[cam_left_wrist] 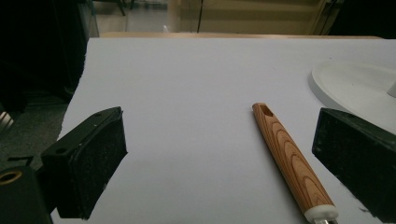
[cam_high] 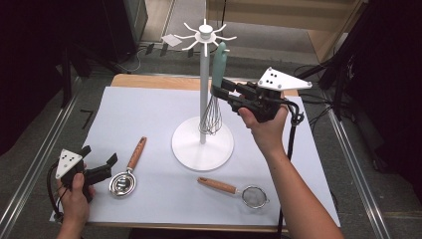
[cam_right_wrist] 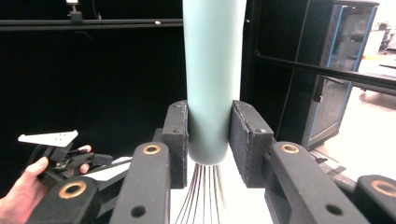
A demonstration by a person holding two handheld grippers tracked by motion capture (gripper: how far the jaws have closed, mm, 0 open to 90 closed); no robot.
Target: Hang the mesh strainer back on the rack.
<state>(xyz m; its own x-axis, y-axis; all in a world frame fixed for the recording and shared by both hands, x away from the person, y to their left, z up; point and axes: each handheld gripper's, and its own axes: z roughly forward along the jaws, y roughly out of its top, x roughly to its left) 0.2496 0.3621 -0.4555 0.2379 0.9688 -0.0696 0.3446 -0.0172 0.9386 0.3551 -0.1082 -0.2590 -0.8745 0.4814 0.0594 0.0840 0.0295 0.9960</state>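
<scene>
A whisk (cam_high: pixel 219 62) with a pale teal handle hangs upright beside the pole of a white hook stand (cam_high: pixel 203 84), its wires (cam_high: pixel 211 117) just above the round base. My right gripper (cam_high: pixel 217 90) is shut on the lower end of that handle (cam_right_wrist: pixel 212 70), pads pressed on both sides, wires fanning out below. At the front left my left gripper (cam_high: pixel 101 155) rests low on the table, open with nothing between its jaws. A metal slotted spoon (cam_high: pixel 123 183) with a wooden handle (cam_left_wrist: pixel 289 158) lies just right of it, near its right jaw.
A small mesh strainer (cam_high: pixel 255 195) with a wooden handle lies at the front centre. The stand's wide base (cam_high: pixel 189 149) sits mid-table on a white sheet (cam_high: pixel 149 114), its ring of hooks (cam_high: pixel 205 36) at the top. Dark floor and equipment surround the table.
</scene>
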